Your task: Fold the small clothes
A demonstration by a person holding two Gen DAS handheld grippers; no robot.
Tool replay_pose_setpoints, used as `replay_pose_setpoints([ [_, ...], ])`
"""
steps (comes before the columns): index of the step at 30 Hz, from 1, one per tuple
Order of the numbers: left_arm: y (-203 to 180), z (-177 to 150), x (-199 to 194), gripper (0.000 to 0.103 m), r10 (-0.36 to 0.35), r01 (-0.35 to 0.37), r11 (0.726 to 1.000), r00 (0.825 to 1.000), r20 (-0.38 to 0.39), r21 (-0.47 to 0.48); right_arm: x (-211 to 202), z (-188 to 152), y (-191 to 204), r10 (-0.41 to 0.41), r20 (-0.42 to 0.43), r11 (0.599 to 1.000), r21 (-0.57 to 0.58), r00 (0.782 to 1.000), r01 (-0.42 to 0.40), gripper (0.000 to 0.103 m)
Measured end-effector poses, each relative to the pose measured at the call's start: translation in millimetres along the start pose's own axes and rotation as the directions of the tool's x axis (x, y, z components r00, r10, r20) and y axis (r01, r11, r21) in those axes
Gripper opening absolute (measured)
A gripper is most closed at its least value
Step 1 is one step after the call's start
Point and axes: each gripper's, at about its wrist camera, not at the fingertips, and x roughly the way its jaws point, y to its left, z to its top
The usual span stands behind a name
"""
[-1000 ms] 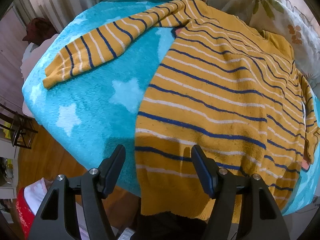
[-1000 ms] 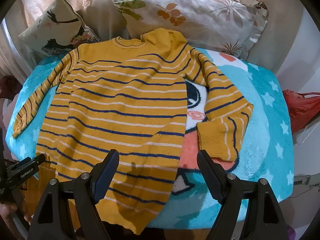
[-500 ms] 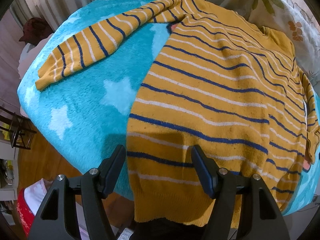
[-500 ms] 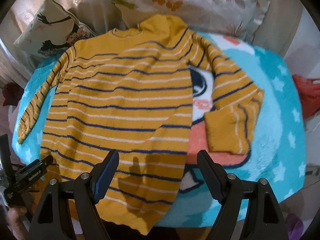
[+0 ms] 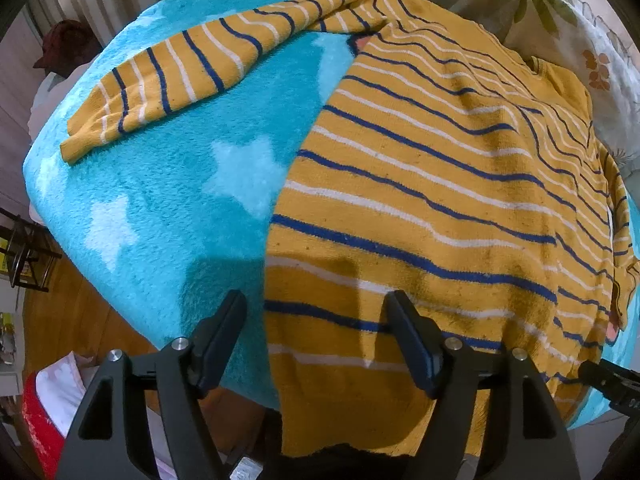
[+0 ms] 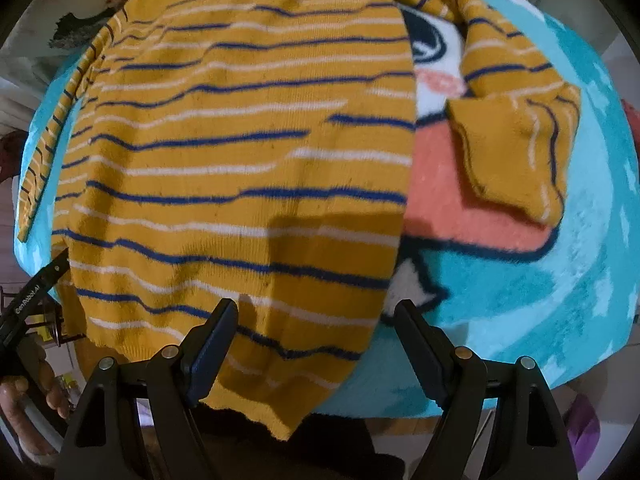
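Left wrist: sweater point(image 5: 420, 184) hem corner between opening left tongs point(image 5: 316, 322) (right tongs point(image 6: 314, 326) agape).

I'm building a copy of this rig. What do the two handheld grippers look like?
Both the left gripper and right gripper are matte black, with two flat blade-like fingers on triangular cut-out frames and silver bolt heads. In the right wrist view, white lettering marks the left gripper's side.
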Motion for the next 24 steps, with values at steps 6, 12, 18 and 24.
replay_pose_setpoints([
  [6,3.9,-2.5,-1.1,0.073,-0.010,0.010,1.000,1.000,0.004,0.001,9.8,-4.2,10.9,-0.009,-0.022,1.000,-0.016,1.000,0.009,0.084],
  [12,5.6,-5.0,-2.7,0.074,-0.013,0.013,1.000,1.000,0.006,0.001,16.1,-9.2,21.4,-0.025,-0.014,1.000,-0.019,1.000,0.024,0.084],
  [18,0.7,-11.7,-4.9,0.078,-0.053,0.053,0.998,0.998,0.013,0.022,25.1,-16.9,26.8,0.007,-0.001,1.000,-0.027,1.000,-0.007,0.087],
  [24,-16.3,-26.2,-13.7,0.008,-0.117,0.112,0.982,0.993,0.024,0.153,19.6,-40.8,22.8,0.063,0.164,0.995,-0.085,0.985,-0.050,0.056],
])
